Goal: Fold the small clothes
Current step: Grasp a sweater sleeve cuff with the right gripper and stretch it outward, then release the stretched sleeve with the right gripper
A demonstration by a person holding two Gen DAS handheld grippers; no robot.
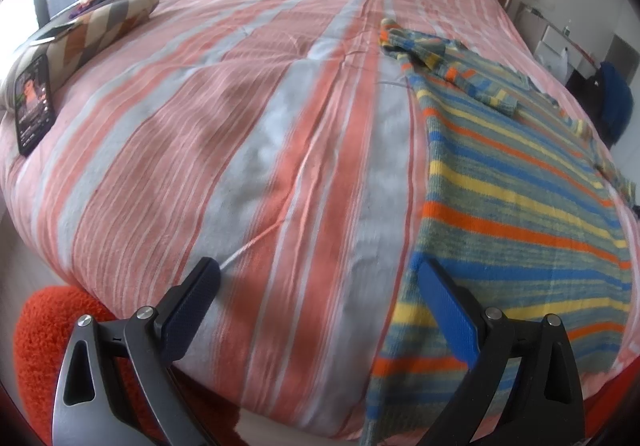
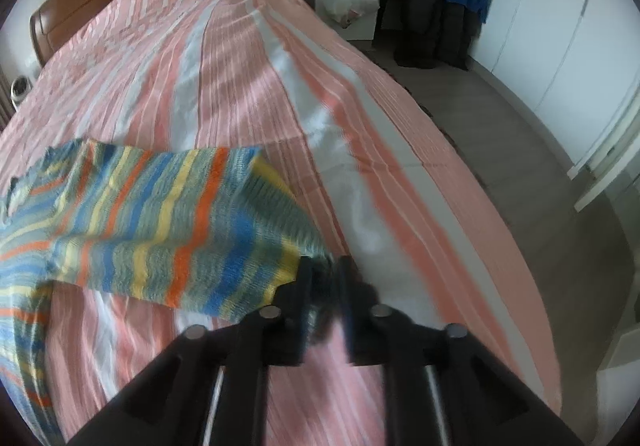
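Bed (image 1: 248, 150) with striped cover ahead of both tongs. Left tongs (image 1: 320, 310) wide apart, holding nothing; striped sweater (image 1: 520, 182) lies beside them. Right tongs (image 2: 325, 266) pinch its sleeve (image 2: 200, 222).

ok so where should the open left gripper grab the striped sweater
The left gripper is open above the bedspread. The striped sweater lies flat, its bottom hem draping over the near edge of the bed. Probably best to grip that hem's left corner, coming from the near side with one finger slid under the overhang. The right gripper appears shut on a sleeve end, so that side is covered.
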